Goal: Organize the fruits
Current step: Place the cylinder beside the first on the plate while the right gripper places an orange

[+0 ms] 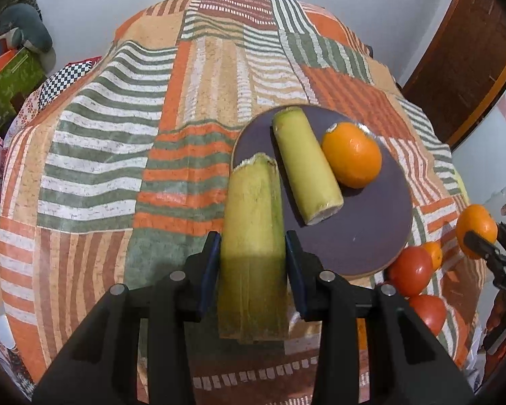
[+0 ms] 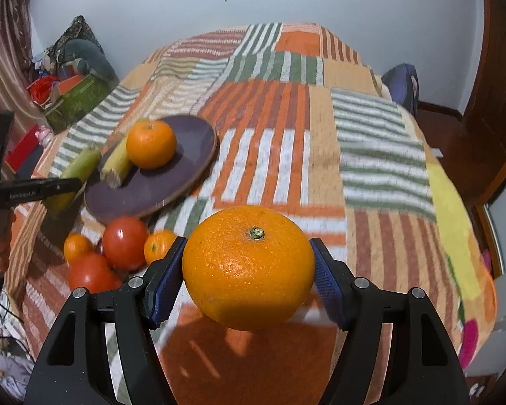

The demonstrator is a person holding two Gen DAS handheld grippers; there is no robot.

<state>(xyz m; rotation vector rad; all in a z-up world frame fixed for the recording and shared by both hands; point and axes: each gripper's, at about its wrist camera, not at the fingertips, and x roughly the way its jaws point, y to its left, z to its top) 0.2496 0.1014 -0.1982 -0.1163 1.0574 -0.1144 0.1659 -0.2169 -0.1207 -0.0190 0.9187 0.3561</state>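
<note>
Here I am holding a large orange (image 2: pixel 248 267) in the right gripper (image 2: pixel 249 283), its jaws closed against the fruit's pebbled sides, stem end up, lifted clear of the bedspread (image 2: pixel 371 168). In the left gripper (image 1: pixel 253 270) I am gripping a yellow-green, fibrous stalk piece (image 1: pixel 253 236), the jaws pressing its flanks and its torn end reaching just past the near rim of the round purple plate (image 1: pixel 354 236).

The plate is carrying a smoother cut stalk (image 1: pixel 307 165) lying beside and touching a second orange (image 1: pixel 352 155). Just off the plate's near edge, two glossy tomatoes (image 2: pixel 124 242) and two small oranges (image 2: pixel 158 245) are sitting bunched together on the cloth.

The bedspread is a coarse patchwork of orange, green and white stripes covering a bed. Its far half and right side are lying open; the right border is dropping off toward a wooden floor (image 2: pixel 455 141).
</note>
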